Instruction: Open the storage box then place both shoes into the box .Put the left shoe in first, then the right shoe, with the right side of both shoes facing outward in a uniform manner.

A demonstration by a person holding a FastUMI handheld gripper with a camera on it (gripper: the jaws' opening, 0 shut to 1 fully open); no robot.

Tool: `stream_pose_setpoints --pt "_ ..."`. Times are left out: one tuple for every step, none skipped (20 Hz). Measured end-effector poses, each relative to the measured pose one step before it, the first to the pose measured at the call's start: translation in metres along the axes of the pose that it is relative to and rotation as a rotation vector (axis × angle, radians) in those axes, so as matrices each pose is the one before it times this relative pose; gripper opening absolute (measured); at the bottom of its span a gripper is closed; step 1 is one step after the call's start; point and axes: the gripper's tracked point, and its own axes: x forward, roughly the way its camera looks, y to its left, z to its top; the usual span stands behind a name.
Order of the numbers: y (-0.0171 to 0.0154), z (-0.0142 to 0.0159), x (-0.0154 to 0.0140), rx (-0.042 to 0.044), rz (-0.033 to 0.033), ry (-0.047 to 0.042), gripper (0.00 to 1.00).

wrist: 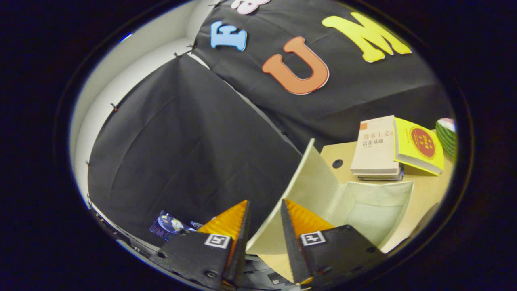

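Note:
The cream storage box (pixel 375 210) stands on the tan table just beyond my right finger, its inside bare. Its lid (pixel 311 182) is swung up, and it stands steeply along the box's left side. The lid's free edge runs down between my two fingers. My gripper (pixel 265 201) is open, with a clear gap between the tips. The right finger (pixel 301 220) lies against the lid's inner face, while the left finger (pixel 230 222) stands apart from the lid's outer side.
Behind the box a stack of books (pixel 375 149) lies on the table (pixel 428 186), with a yellow book (pixel 418 147) leaning on it and a watermelon-patterned thing (pixel 446 135) beyond. A small blue item (pixel 167 226) lies low beyond the left finger.

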Motion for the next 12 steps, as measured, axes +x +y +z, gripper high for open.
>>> stream_pose_setpoints --pt "0.00073 -0.00324 0.00198 -0.0277 -0.04062 0.00738 0.63" --pt "-0.00063 -0.00293 0.002 -0.02828 -0.03899 0.00824 0.76" --pt "-0.00142 -0.00454 -0.00078 -0.02408 -0.03986 0.00253 0.89" --pt "-0.00104 0.00073 -0.00354 -0.01667 -0.03547 -0.0031 1.0" --pt "-0.00287 0.00158 0.00199 -0.00681 -0.02352 -0.02299 1.0" --pt "-0.00417 0.00315 -0.00489 0.00578 -0.02553 -0.0186 1.0" --pt "-0.00765 -0.00035 -0.00293 0.00902 -0.02147 -0.00983 1.0" --pt "-0.00744 -0.00118 -0.00484 0.00647 -0.01681 0.00429 1.0" --pt "-0.01153 -0.00205 -0.00526 0.00478 -0.02295 0.009 1.0" --pt "-0.0138 0.00025 -0.00495 0.00556 -0.02569 0.00326 1.0" --pt "-0.01431 0.00039 -0.00497 0.00361 -0.02437 -0.00017 1.0" --pt "-0.0134 0.00063 -0.00468 0.00113 -0.01567 -0.0011 1.0"
